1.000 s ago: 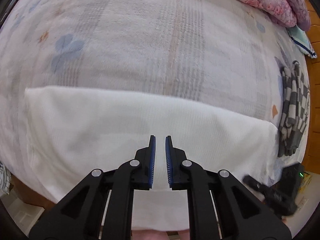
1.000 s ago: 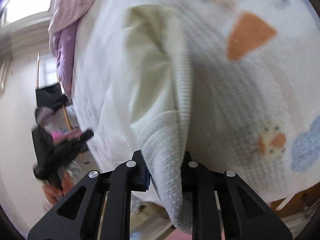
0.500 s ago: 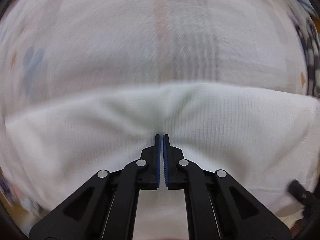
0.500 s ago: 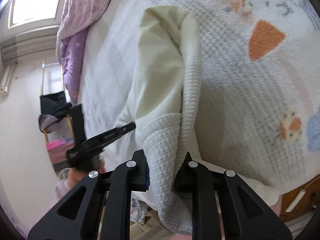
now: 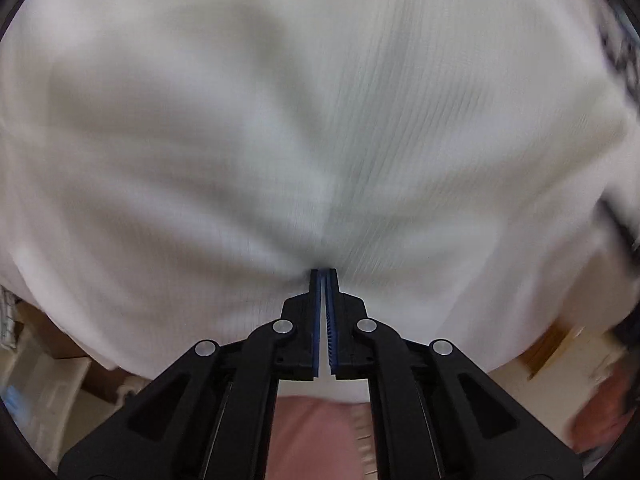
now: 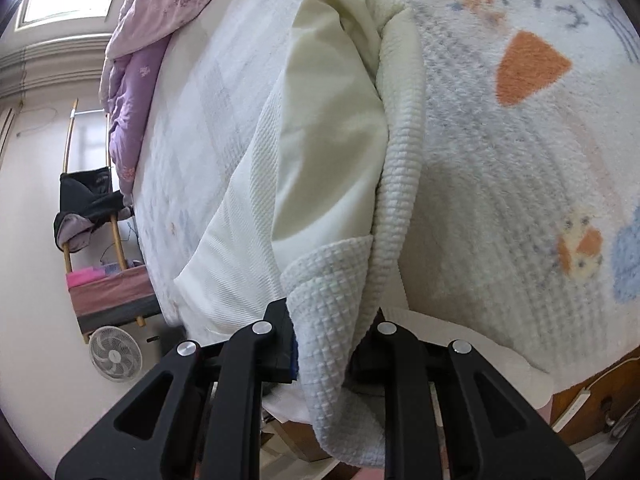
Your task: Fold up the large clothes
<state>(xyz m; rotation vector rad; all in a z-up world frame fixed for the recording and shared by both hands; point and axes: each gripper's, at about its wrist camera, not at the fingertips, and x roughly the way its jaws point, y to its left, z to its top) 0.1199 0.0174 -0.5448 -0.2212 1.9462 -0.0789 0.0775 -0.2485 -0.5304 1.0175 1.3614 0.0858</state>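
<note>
Both claws are engaged with one garment. Left claw (image 5: 324, 276): its blue-padded jaws stand pressed together with the tips against a pucker of the white waffle-knit garment (image 5: 320, 120); whether cloth is actually caught between the pads cannot be told, since the view is blurred, though creases radiate from the tips. Right claw (image 6: 332, 344): clamped on a thick, doubled edge of the same white waffle-knit garment (image 6: 332, 184), which hangs down over and between the jaws.

Position of the garment: it lies near the edge of the bed, on a pale fleece blanket printed with orange and blue figures (image 6: 520, 140). In the right wrist view it forms a long, partly doubled strip, with a smooth cream inner face showing between the textured outer layers.

Progress, as a judgement: at least one lengthwise fold seems made, but the end held by the right claw is raised and bunched, not laid flat. Bringing that end over, squaring the edges and smoothing the stack appear to remain.

Surroundings: a rumpled pink and lilac floral quilt (image 6: 152, 32) sits at the far end of the bed; a small white floor fan (image 6: 115, 354) stands beside it. No container holding anything can be made out.
</note>
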